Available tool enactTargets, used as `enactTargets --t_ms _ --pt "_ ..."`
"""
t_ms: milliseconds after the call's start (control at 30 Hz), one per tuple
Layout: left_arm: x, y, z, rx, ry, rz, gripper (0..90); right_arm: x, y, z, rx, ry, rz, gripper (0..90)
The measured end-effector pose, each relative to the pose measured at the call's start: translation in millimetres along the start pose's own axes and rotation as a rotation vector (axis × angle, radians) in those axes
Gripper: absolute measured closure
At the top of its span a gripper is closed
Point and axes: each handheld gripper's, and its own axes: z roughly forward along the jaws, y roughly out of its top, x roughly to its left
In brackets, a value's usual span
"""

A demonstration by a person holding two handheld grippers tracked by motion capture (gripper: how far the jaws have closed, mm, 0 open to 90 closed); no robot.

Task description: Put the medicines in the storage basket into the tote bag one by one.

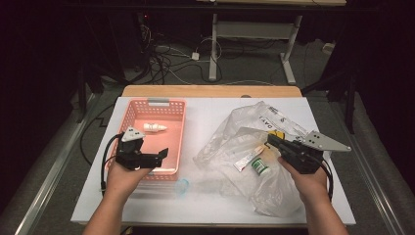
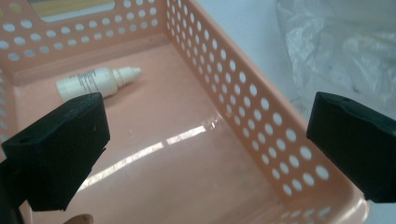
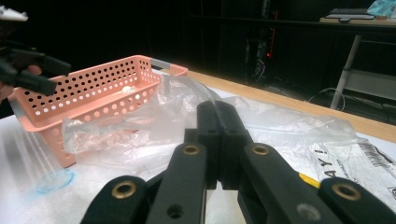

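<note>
A pink perforated basket [image 1: 177, 128] stands on the left of the white table, and a small white dropper bottle [image 1: 154, 128] lies in its far part. My left gripper [image 1: 154, 151] hovers over the basket's near right corner. In the left gripper view it [image 2: 205, 140] is open with nothing between the jaws, and the bottle [image 2: 95, 81] lies beyond them on the basket floor [image 2: 187, 154]. My right gripper [image 1: 269, 141] is on the right, shut on the film of a clear plastic bag [image 1: 230, 147]. In the right gripper view the jaws [image 3: 218, 109] are pressed together at the raised film [image 3: 177, 98].
Inside the bag lie a green-capped bottle [image 1: 259, 166], a white tube [image 1: 244, 159] and a yellow item [image 1: 277, 134]. A small clear blue-rimmed disc [image 1: 182, 186] sits on the table in front of the basket. Cables and table legs are on the floor beyond the far edge.
</note>
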Motion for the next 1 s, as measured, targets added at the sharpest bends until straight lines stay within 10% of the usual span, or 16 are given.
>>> enactTargets --t_ms 400,1000 --pt "37.3 36.4 35.5 0.057 0.082 -0.08 0.0 -2.1 -0.1 -0.9 -0.002 -0.001 -0.003 90.0" --pt "80.7 46.3 96.5 0.213 0.127 -0.193 0.0 -3.0 1.4 -3.9 -0.01 -0.007 0.002 90.0"
